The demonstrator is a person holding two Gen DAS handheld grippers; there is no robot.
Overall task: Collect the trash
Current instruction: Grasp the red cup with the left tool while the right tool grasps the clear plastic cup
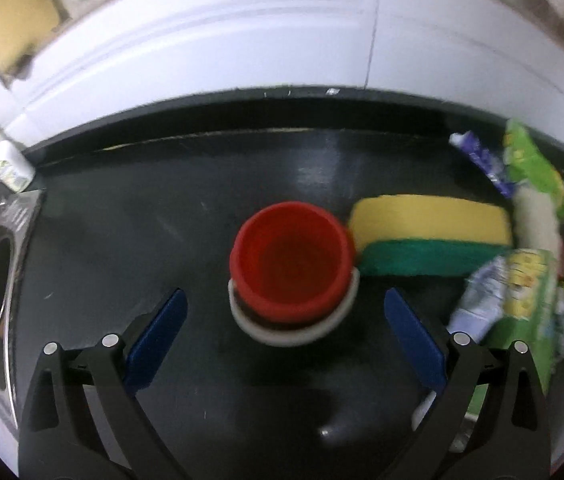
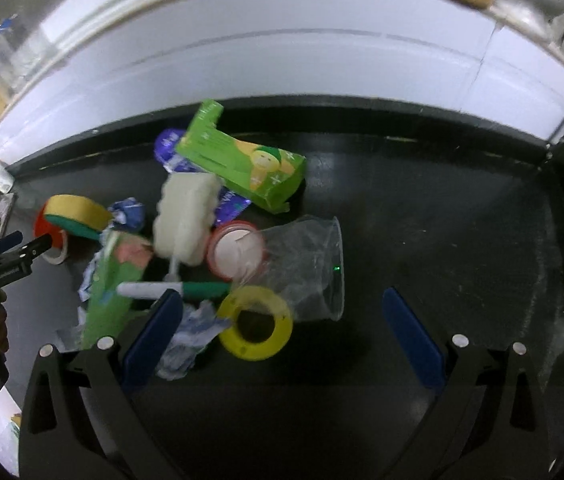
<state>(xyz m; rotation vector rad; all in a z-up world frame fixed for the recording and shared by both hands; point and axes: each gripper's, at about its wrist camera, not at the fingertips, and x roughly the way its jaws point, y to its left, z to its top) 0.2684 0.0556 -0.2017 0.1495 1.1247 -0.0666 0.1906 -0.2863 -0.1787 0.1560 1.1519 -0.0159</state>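
Red cup [image 1: 291, 262] sits ahead of my left hand-held gripper [image 1: 285, 340], jaws wide, empty. Right hand-held gripper [image 2: 282, 338] also wide, empty, over trash pile: yellow tape ring [image 2: 256, 322], clear plastic cup [image 2: 305, 268] on black bench [image 2: 441, 220].

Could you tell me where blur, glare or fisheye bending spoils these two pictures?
Left wrist view: the crumpled wrappers at the right edge smear, glare streaks the black counter, and the red cup is fairly sharp. Right wrist view: the white wall tiles bow upward, and the clear plastic cup is soft.
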